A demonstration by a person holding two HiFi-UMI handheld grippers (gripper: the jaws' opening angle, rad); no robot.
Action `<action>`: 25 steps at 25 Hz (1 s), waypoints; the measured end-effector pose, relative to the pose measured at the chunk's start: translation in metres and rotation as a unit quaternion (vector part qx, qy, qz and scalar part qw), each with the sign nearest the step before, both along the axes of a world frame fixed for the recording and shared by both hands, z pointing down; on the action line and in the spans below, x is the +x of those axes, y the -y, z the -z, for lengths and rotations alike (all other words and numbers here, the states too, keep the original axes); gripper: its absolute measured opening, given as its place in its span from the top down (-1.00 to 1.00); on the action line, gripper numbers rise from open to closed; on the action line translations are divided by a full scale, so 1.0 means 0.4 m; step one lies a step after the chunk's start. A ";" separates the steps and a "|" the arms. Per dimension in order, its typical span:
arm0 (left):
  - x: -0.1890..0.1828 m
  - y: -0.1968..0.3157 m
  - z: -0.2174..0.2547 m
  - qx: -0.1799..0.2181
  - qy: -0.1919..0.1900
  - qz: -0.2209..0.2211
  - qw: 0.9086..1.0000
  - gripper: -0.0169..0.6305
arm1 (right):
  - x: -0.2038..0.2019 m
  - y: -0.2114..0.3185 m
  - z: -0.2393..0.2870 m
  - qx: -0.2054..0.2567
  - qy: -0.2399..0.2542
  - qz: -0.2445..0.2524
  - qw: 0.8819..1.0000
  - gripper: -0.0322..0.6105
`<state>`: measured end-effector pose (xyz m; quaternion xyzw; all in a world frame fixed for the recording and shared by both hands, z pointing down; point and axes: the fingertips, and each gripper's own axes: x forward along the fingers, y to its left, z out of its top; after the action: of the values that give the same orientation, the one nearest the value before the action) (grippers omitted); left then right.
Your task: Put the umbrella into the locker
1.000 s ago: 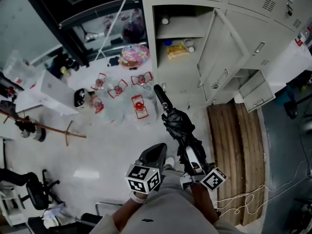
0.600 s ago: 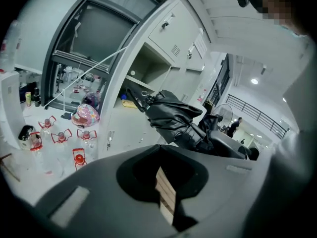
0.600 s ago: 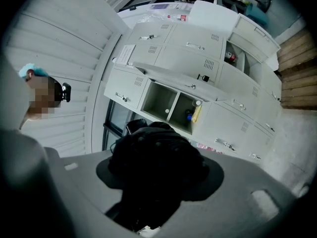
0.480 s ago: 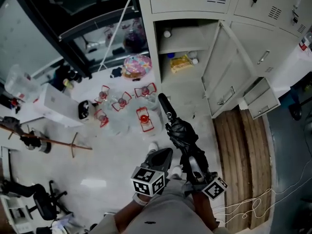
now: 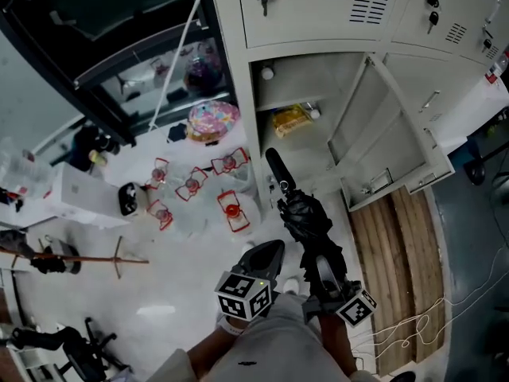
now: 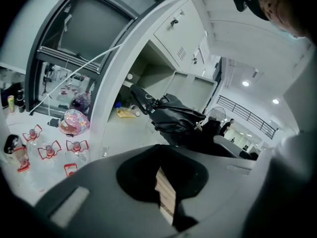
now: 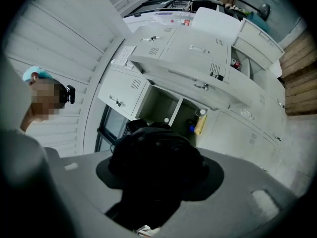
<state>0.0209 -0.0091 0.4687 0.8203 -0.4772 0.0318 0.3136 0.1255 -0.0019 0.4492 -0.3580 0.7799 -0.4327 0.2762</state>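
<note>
A folded black umbrella (image 5: 306, 221) is held level, and its handle tip (image 5: 278, 169) points at the open locker compartment (image 5: 296, 146). My right gripper (image 5: 322, 273) is shut on the umbrella's lower end; in the right gripper view the umbrella (image 7: 156, 155) fills the jaws, with the locker (image 7: 168, 108) beyond. My left gripper (image 5: 266, 255) hangs just left of the umbrella, shut with nothing in it. In the left gripper view the umbrella (image 6: 173, 115) crosses in front of the locker (image 6: 148, 81). The locker door (image 5: 382, 134) stands swung out to the right.
A yellow packet (image 5: 288, 120) and small items lie on the locker's shelf. Several water jugs with red handles (image 5: 231, 205) and a pink patterned bag (image 5: 213, 120) sit on the floor to the left. Wooden planks (image 5: 394, 253) and a white cable (image 5: 429, 325) lie to the right.
Both grippers and the umbrella have moved forward toward the open locker, which now looks larger and closer. The grip on the umbrella is unchanged.
</note>
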 end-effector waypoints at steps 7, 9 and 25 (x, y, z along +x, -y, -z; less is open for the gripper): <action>-0.044 0.141 0.029 0.013 -0.015 -0.043 0.999 0.91 | -0.039 0.111 0.048 0.016 -0.001 -0.056 0.998 0.12; -0.048 0.174 0.042 0.018 -0.018 -0.061 0.998 0.91 | -0.049 0.127 0.060 0.019 0.000 -0.071 0.997 0.12; -0.128 0.336 0.098 0.067 -0.007 -0.173 0.983 0.91 | -0.154 0.243 0.111 0.036 0.042 -0.164 0.985 0.12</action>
<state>-0.0304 -0.1435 0.4295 0.9098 -0.3271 0.0471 0.2510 0.0640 -0.0989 0.4047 -0.4528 0.7134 -0.3674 0.3886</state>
